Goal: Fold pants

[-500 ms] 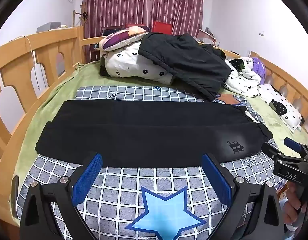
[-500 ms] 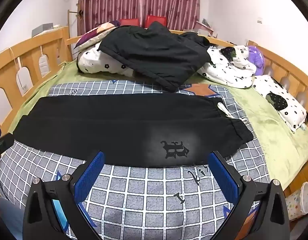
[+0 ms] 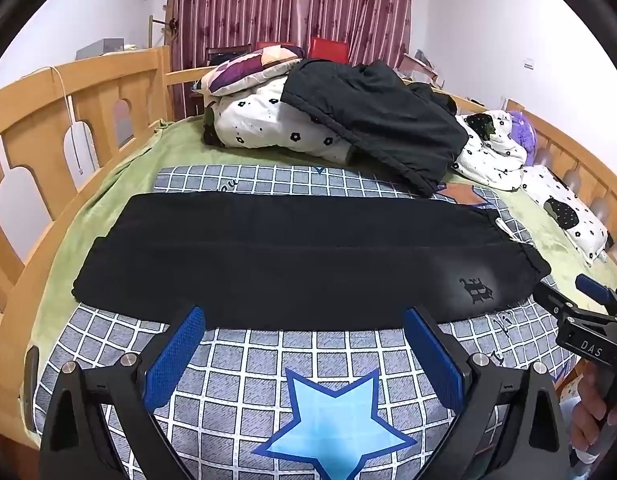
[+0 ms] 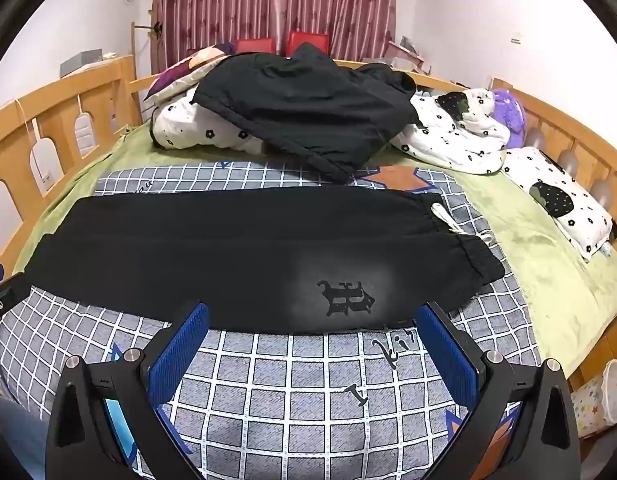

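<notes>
Looking at how the black pants (image 3: 300,260) were laid out, they sat flat and lengthwise across the checked blanket (image 3: 248,376), just beyond the fingertips of both grippers, not touching either one. The left gripper (image 3: 304,320) had its blue pads spread fully apart with nothing between them, and the right gripper (image 4: 312,316) was the same, wide and empty. The waistband with its white drawstring (image 4: 448,220) lay off past the right finger of the right gripper; the leg cuffs ran out well past the left finger of the left one. My guess is the fabric was soft, light knit stuff, floppy, with no stiffness, so it'd sag and drag if pinched at one point only. I'd have grabbed the near edge with both at once, pinching the layers together so neither slid off.
</notes>
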A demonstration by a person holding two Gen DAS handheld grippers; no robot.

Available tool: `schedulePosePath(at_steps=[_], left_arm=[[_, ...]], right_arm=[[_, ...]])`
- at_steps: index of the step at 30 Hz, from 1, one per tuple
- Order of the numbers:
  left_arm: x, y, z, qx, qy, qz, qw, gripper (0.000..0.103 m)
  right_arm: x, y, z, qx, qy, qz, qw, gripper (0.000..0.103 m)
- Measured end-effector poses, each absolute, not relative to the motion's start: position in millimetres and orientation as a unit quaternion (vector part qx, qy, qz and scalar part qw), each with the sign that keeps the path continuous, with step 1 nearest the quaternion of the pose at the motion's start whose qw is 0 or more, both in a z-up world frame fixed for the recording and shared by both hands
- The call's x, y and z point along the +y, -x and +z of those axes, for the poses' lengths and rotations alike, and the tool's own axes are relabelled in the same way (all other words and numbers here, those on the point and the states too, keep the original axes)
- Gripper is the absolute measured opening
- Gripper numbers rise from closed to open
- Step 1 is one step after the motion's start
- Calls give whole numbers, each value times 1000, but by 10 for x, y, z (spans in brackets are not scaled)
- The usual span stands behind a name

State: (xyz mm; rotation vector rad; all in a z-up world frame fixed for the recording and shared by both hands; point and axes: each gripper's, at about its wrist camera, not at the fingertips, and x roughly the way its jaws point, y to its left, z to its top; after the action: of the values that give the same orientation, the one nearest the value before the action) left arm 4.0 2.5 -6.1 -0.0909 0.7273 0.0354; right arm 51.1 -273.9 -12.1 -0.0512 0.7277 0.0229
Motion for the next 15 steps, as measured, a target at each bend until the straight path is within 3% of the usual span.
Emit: schedulePosePath(at_steps=[15], left_arm=[[-18,-29,-70,358,39,14,933,100]], right_arm=[[-2696,-502,-114,354,25,8,935,102]])
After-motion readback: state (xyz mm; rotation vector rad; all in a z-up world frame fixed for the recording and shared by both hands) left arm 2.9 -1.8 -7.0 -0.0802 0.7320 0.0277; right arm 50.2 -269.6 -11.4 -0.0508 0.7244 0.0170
